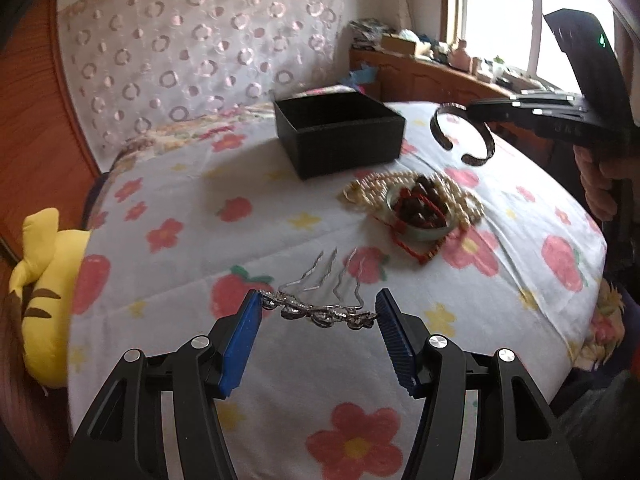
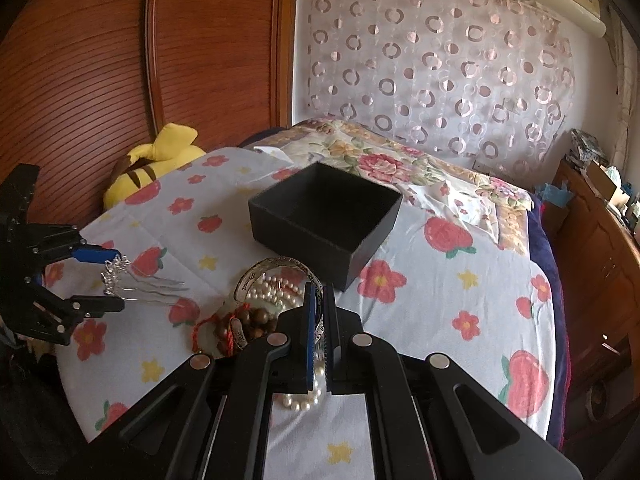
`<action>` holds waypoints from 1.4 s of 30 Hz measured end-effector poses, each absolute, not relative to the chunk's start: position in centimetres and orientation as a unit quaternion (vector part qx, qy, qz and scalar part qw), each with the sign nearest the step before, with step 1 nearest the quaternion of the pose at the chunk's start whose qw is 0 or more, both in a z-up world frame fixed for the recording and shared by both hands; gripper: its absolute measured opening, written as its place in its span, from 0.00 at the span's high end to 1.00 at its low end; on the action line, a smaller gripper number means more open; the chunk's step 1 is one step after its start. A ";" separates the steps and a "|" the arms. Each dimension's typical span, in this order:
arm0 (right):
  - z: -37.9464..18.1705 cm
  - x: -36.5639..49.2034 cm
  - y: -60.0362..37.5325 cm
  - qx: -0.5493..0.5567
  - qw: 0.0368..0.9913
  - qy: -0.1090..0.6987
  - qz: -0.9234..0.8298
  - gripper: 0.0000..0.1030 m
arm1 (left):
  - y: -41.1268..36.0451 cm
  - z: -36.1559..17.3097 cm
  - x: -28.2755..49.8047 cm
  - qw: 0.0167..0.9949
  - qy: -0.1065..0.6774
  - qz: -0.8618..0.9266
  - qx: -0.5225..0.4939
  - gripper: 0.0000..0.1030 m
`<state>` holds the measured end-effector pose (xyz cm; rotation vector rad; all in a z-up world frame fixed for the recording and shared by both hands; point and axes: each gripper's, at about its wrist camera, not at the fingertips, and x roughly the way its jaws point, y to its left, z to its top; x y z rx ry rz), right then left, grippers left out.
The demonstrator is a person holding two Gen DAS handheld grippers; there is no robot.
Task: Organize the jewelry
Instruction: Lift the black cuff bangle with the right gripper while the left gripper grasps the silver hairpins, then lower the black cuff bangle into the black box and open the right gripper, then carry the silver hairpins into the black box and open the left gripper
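Note:
An open black box [image 1: 338,132] [image 2: 326,216] stands on the floral bedsheet [image 1: 180,208]. My left gripper [image 1: 318,306] is closed on the two ends of a silver jewelled hair comb [image 1: 320,312] [image 2: 116,276], its prongs pointing away. My right gripper [image 2: 319,292] is shut on a dark metal cuff bangle [image 2: 276,270] [image 1: 460,132], held in the air to the right of the box. Below it lies a heap of a pearl necklace [image 1: 384,192] [image 2: 276,290], brown wooden beads [image 1: 420,208] [image 2: 248,322], a pale jade bangle [image 1: 430,234] and red cord [image 1: 416,246].
A yellow plush toy [image 1: 44,288] [image 2: 160,160] lies at the bed's left edge by the wooden headboard [image 2: 80,80]. A patterned curtain [image 1: 192,48] hangs behind. A cluttered wooden cabinet [image 1: 440,76] [image 2: 600,240] stands at the right under the window.

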<state>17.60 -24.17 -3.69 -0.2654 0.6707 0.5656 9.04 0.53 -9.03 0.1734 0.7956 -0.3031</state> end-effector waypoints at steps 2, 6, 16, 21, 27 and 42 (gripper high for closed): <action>-3.4 18.2 -23.7 -0.128 0.899 0.321 0.271 0.96 | 0.8 -8.4 9.3 0.912 0.376 -0.142 0.080 0.45; -2.9 20.2 -22.6 -0.127 0.904 0.316 0.260 0.96 | 1.3 -7.5 9.6 0.919 0.363 -0.136 0.076 0.45; -3.9 27.3 -20.0 -0.112 0.908 0.341 0.217 0.96 | 1.6 -4.4 10.5 0.934 0.328 -0.126 0.060 0.46; -4.9 29.6 -19.0 -0.108 0.907 0.355 0.199 0.95 | 1.3 -3.4 12.2 0.939 0.316 -0.121 0.057 0.45; -5.4 30.1 -18.4 -0.114 0.903 0.363 0.201 0.94 | 1.1 -2.8 15.0 0.942 0.311 -0.114 0.050 0.45; -3.3 26.1 -23.5 -0.094 0.913 0.335 0.213 0.93 | -2.5 -2.8 22.5 0.941 0.314 -0.110 0.051 0.45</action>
